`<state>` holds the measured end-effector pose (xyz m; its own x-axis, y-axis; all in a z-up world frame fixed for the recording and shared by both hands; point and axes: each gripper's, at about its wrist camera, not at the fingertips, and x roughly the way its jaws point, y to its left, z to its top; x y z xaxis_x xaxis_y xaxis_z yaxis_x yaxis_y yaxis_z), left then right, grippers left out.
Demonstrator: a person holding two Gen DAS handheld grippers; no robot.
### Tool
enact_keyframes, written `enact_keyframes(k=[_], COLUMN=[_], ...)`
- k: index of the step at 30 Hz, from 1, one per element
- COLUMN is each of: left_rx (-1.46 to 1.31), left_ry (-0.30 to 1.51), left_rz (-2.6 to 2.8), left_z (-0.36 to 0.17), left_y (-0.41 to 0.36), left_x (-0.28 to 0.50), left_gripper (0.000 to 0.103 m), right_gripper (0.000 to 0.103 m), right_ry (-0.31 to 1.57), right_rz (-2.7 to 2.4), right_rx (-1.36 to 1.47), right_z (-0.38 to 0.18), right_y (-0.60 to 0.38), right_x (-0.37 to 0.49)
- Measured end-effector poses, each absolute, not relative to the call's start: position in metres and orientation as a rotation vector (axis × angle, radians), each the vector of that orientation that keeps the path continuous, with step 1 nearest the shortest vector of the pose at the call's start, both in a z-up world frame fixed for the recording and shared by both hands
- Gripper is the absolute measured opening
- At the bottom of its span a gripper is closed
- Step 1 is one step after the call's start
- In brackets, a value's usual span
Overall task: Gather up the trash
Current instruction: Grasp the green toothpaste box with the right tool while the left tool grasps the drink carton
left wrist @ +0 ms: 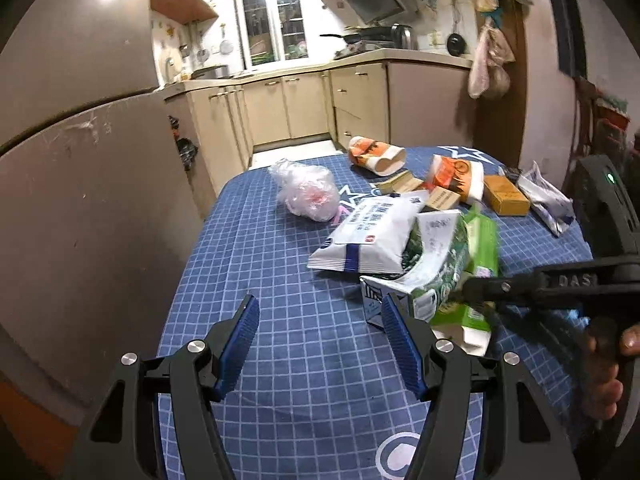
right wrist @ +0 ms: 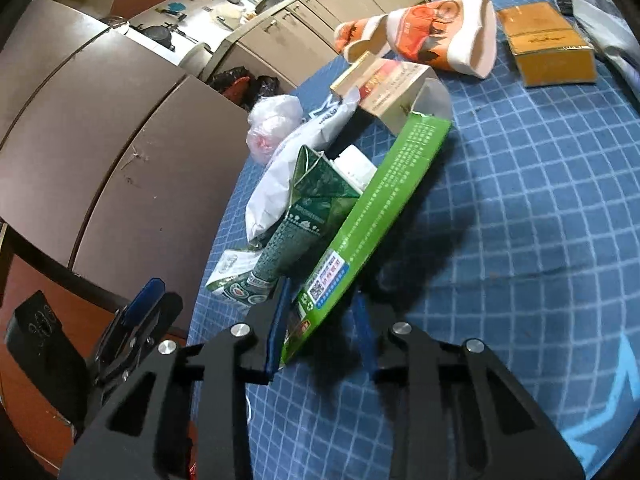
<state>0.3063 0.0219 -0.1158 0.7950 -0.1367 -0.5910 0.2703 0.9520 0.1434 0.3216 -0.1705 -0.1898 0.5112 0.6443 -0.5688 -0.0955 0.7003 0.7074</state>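
Trash lies piled on a blue checked tablecloth (left wrist: 280, 400). My right gripper (right wrist: 320, 320) is shut on the near end of a flat green carton (right wrist: 380, 200), which stands tilted on edge between its blue pads. In the left wrist view the same carton (left wrist: 484, 240) is held by the right gripper (left wrist: 468, 288) reaching in from the right. A dark green milk carton (right wrist: 304, 216) and a white pouch (right wrist: 272, 188) lean against it. My left gripper (left wrist: 320, 344) hangs open over bare cloth, nothing between its fingers; the milk carton (left wrist: 436, 256) lies just beyond its right pad.
Farther back lie a crumpled clear plastic bag (left wrist: 308, 192), two orange paper cups (left wrist: 376, 152), a yellow box (left wrist: 506, 196) and a white wrapper (left wrist: 548, 200). A brown fridge (left wrist: 80, 200) stands close on the left. A hand (left wrist: 608, 360) holds the right gripper's handle.
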Motion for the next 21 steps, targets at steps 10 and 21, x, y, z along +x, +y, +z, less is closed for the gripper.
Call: enact_keyframes(k=[10, 21], left_rx=[0.617, 1.024], left_ry=[0.444, 0.404], left_rz=[-0.39, -0.392], left_z=[-0.128, -0.187], left_y=[-0.05, -0.12], left_x=[0.285, 0.286], left_gripper=[0.072, 0.071], right_gripper=[0.013, 0.013], right_ry=[0.869, 0.814], right_rz=[0.44, 0.333], right_rx=[0.591, 0.656], right_z=[-0.171, -0.169], right_y=[-0.214, -0.288], right_x=[0.275, 0.219])
